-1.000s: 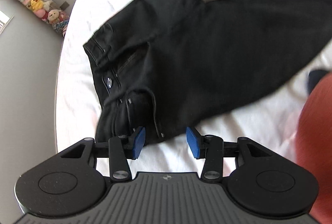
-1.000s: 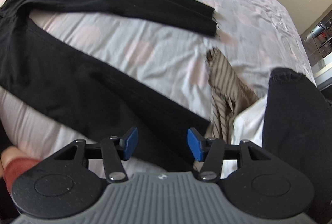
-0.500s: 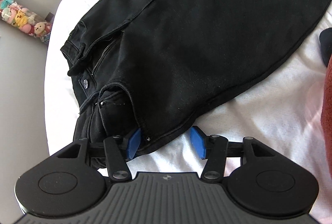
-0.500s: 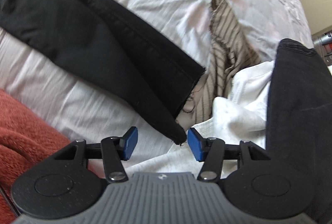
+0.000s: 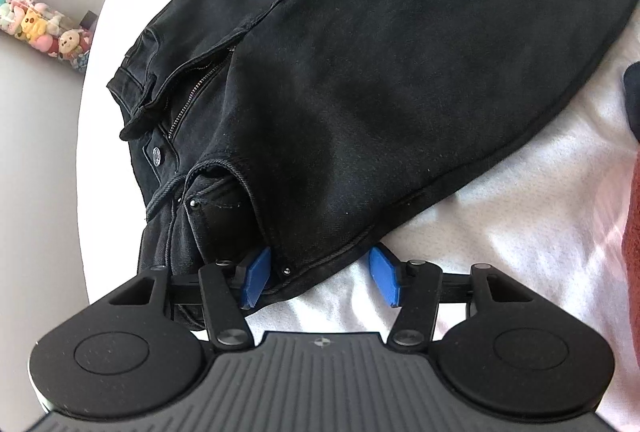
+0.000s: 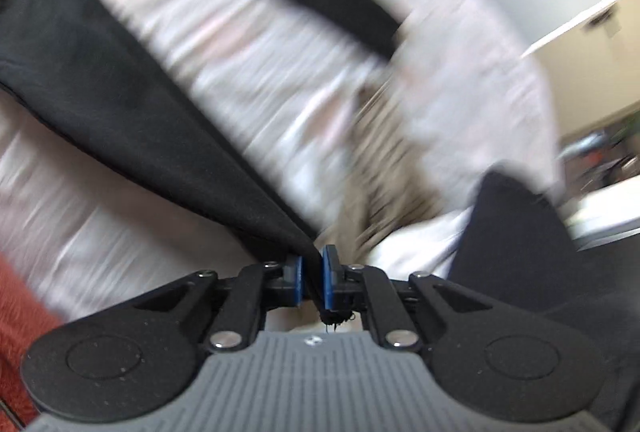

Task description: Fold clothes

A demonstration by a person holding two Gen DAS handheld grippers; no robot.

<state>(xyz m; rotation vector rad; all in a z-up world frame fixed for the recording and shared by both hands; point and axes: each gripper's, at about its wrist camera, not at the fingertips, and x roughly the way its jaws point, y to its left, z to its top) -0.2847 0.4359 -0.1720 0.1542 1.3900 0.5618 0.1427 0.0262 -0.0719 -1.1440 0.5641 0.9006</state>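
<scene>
Black jeans (image 5: 380, 80) lie on a white, pink-blotched bedsheet (image 5: 500, 252), grey floor (image 5: 36, 152) beyond. The left gripper (image 5: 316, 278) straddles their waistband corner, jaws spread. The right gripper (image 6: 312, 282) is closing, pinching a leg hem (image 6: 308, 252).

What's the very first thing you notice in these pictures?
The big black jeans spread over the white bedsheet fill the left wrist view, zipper open. The left gripper has its jaws open around the waist corner. In the blurry right wrist view, the right gripper is closing its jaws on the end of a trouser leg.
</scene>
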